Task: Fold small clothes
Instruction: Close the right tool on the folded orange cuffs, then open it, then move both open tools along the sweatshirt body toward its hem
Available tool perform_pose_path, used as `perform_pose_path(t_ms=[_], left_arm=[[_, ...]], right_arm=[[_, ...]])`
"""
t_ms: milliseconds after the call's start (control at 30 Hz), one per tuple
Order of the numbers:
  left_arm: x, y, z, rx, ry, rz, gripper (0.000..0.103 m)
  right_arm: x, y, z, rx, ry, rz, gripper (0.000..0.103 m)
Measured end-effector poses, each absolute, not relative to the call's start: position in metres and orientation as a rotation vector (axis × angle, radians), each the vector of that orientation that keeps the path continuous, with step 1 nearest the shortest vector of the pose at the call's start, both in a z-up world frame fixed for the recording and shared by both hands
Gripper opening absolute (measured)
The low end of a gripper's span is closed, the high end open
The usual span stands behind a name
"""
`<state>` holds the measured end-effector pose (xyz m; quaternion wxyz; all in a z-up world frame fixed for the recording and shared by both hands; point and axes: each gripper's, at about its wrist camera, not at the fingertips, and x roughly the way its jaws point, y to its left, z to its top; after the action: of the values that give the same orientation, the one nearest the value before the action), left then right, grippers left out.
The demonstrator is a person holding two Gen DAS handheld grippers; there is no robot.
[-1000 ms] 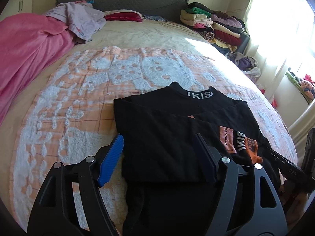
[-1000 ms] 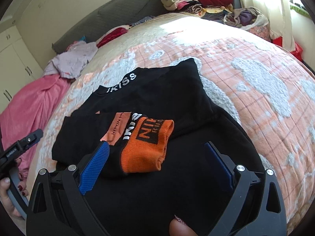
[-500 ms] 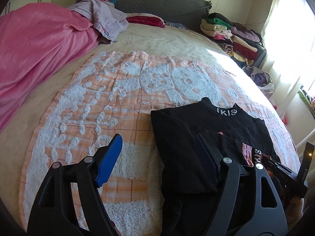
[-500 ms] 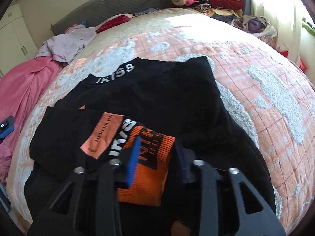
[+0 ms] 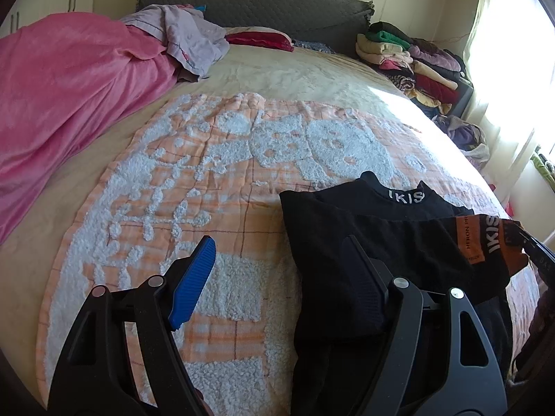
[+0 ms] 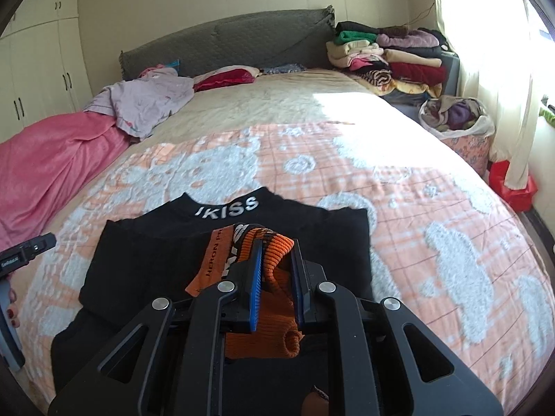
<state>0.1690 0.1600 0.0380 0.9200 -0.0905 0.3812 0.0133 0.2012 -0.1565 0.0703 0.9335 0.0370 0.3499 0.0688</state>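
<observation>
A small black top (image 6: 163,253) with white "IKISS" lettering on its collar lies partly folded on the orange and white blanket (image 6: 416,187). My right gripper (image 6: 276,260) is shut on the top's orange cuff (image 6: 274,298) and holds the sleeve lifted above the body of the top. In the left wrist view the top (image 5: 374,239) lies at the right, and the raised sleeve with its orange band (image 5: 485,239) is at the far right. My left gripper (image 5: 277,254) is open and empty, straddling the top's left edge just above the blanket (image 5: 215,180).
A pink blanket (image 5: 69,104) lies along the bed's left side, with a lilac garment (image 5: 187,34) near the grey headboard (image 5: 249,3). Stacked folded clothes (image 6: 388,55) sit at the far right corner. A bag of clothes (image 6: 454,118) stands beside the bed.
My right gripper closed on the orange cuff and lifted the sleeve off the top. My left gripper, still open, slid left from over the top to its left edge.
</observation>
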Motion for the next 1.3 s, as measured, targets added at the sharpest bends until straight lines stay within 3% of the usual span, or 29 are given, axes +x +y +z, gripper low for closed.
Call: perform_pose_path(t_ms=[600,767,1000,1133,1300], left_arm=[[0.203,0.080,0.015,-0.009,0.817,-0.082,0.067],[0.205,0.075,0.009,0.007,0.830,-0.091,0.067],[0.205,0.075,0.008,0.018,0.835,-0.092,0.067],[0.205,0.070,0.002,0.037,0.851,-0.099,0.059],[0.205,0.063,-0.002,0.055,0.860,-0.122,0.058]], right_arm=[[0.209,-0.168,0.042,0.065,0.762,0.084,0.015],[0.207,-0.181,0.044,0.039,0.751,-0.012,0.029],[0.193,-0.182,0.046,0.064,0.756,0.040,0.038],[0.188,-0.165,0.046,0.043,0.769,0.097,0.039],[0.186,-0.140,0.042,0.012,0.789,0.158,0.040]])
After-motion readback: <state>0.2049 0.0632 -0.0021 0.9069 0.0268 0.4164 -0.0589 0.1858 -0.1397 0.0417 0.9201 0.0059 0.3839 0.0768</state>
